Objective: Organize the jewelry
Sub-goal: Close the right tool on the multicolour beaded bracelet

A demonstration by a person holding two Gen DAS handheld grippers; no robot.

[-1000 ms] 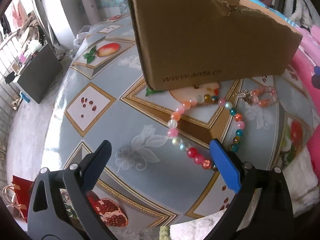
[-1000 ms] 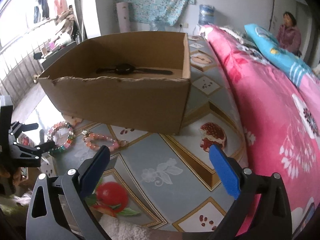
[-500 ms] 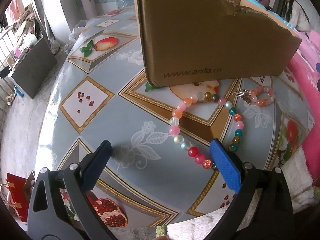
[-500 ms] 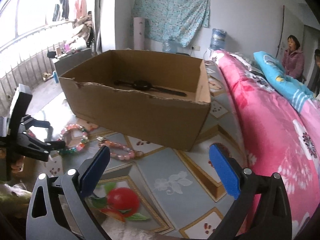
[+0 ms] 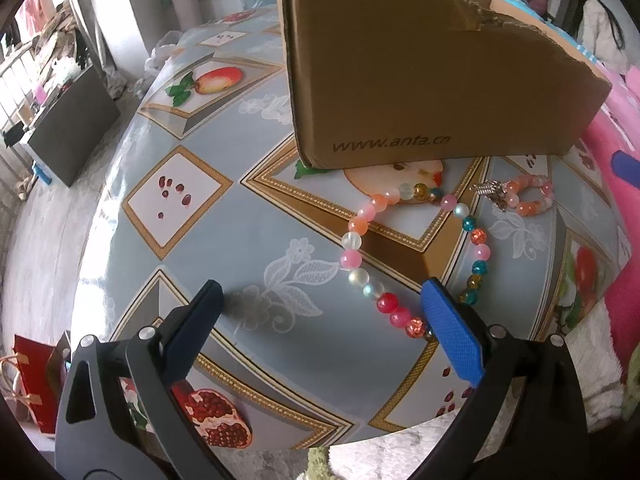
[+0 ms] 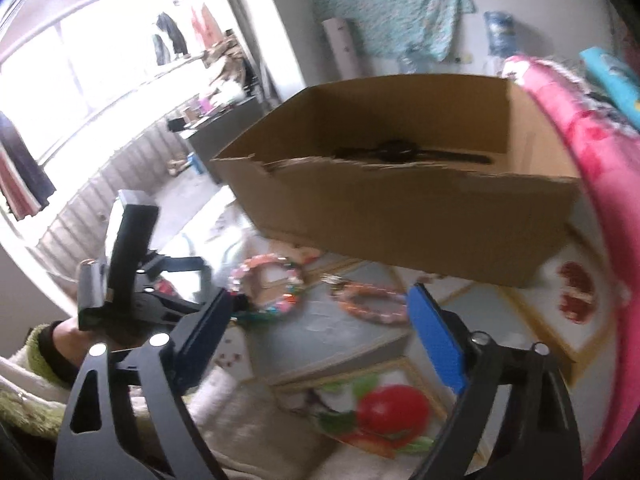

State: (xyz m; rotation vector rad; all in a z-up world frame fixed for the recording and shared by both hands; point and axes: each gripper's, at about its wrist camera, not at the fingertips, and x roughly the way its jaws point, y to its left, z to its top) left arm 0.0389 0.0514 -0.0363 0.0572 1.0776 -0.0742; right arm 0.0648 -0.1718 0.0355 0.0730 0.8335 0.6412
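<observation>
- Lying flat on the tablecloth [image 5: 168, 200], the multicolour bead bracelet [image 5: 416, 256] loops just in front of the cardboard box [image 5: 420, 80]; the small pink bracelet [image 5: 528, 196] lies beside it.
- My left gripper [image 5: 320, 320] is spread wide, empty, right finger [image 5: 452, 340] touching the loop's near beads.
- Best move, I reckon: straddle the near strand, then pinch.
- My right gripper [image 6: 320, 320] hangs open too, empty.
- Right view is blurred; a dark watch-like item [image 6: 400, 150] in the box is half hidden.

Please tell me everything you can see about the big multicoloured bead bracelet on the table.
The large bracelet of round glossy beads, pink, orange, red, teal, gold and milky white, lies flat as an open loop on the patterned tablecloth. Its far side lies beside the brown cardboard box. Its near side lies at the blue right finger of the open left hand-held gripper.
</observation>
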